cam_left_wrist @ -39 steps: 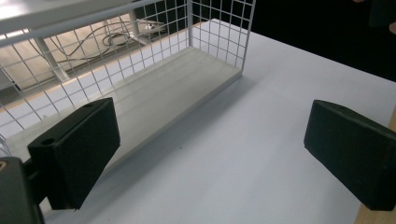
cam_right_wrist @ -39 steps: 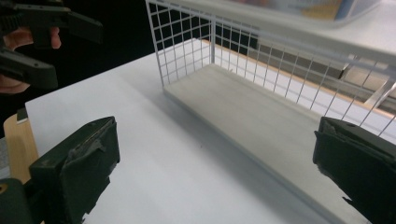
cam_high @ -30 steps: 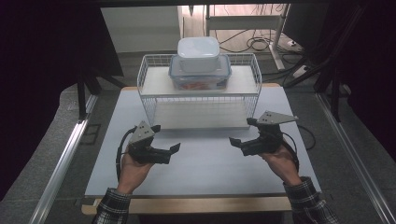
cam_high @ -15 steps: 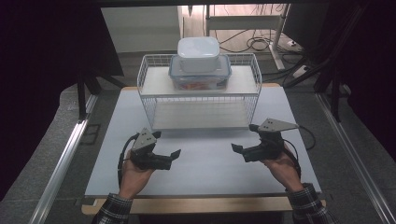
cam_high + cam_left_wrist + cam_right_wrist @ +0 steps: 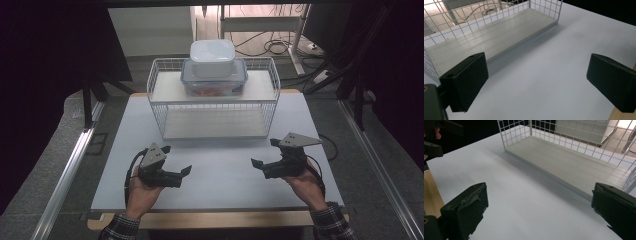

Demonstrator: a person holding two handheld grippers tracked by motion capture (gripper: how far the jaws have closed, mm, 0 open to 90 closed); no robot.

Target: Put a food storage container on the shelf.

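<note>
A white wire rack [image 5: 159,114] with two shelves stands at the back middle of the white table [image 5: 220,175]. A clear box with a blue-rimmed lid [image 5: 214,82] rests on its upper shelf, and a white lidded box [image 5: 212,58] sits on top of that. My left gripper [image 5: 176,160] hovers low over the front left of the table, open and empty. My right gripper [image 5: 265,152] is at the front right, also open and empty. The rack's bare lower shelf [image 5: 494,37] lies ahead of the left gripper [image 5: 537,77]. The same shelf [image 5: 574,165] lies ahead of the right gripper [image 5: 539,207].
Bare white table surface lies between both grippers and the rack. The wooden table edge [image 5: 200,219] runs along the front. Metal rails [image 5: 70,170] flank the table, and cables [image 5: 270,47] lie on the floor behind it. The other hand's gripper [image 5: 434,135] is far off.
Both hands have drawn their grippers back a little toward the front edge of the table. The jaws stay open and the boxes on the rack have not moved.
</note>
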